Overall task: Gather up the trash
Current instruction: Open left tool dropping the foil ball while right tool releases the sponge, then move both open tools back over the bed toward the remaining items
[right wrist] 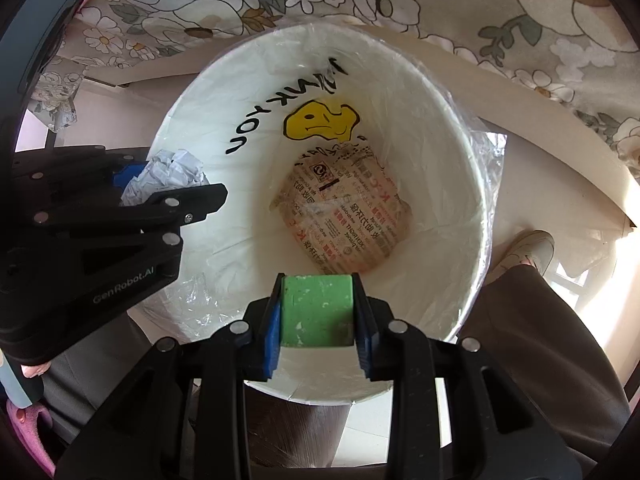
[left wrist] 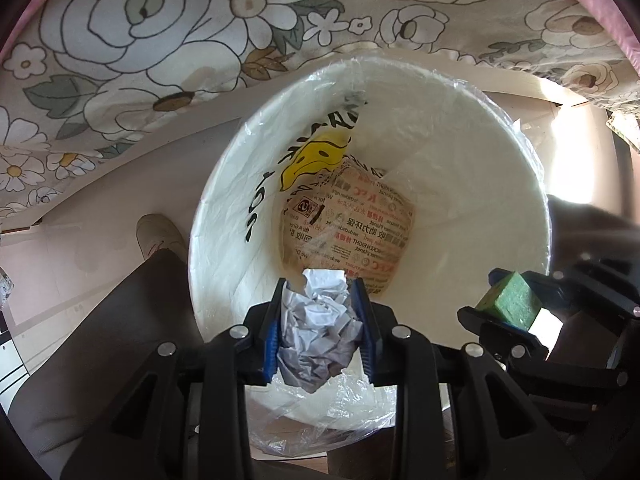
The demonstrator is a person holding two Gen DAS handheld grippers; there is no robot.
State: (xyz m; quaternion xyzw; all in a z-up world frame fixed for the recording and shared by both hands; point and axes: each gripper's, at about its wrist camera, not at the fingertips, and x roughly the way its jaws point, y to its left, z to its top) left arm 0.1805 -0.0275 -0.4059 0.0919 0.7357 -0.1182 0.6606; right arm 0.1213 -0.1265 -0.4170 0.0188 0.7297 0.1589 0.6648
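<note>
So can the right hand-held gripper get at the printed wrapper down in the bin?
Probably not now: the right hand-held gripper is shut on the green block, though the way down to the printed wrapper looks open.

Black-framed right gripper (right wrist: 318, 316) with blue pads (right wrist: 273, 332) and silver screws.

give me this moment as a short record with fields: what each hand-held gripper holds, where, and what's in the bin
left hand-held gripper: shut on crumpled paper, above the bin's near rim
right hand-held gripper: shut on green block, above the bin opening
bin: white, lined with a clear bag, yellow face printed on the inner wall
bin contents: printed paper bag at the bottom
surroundings: floral cloth behind the bin
task status: both items held, not yet dropped
</note>
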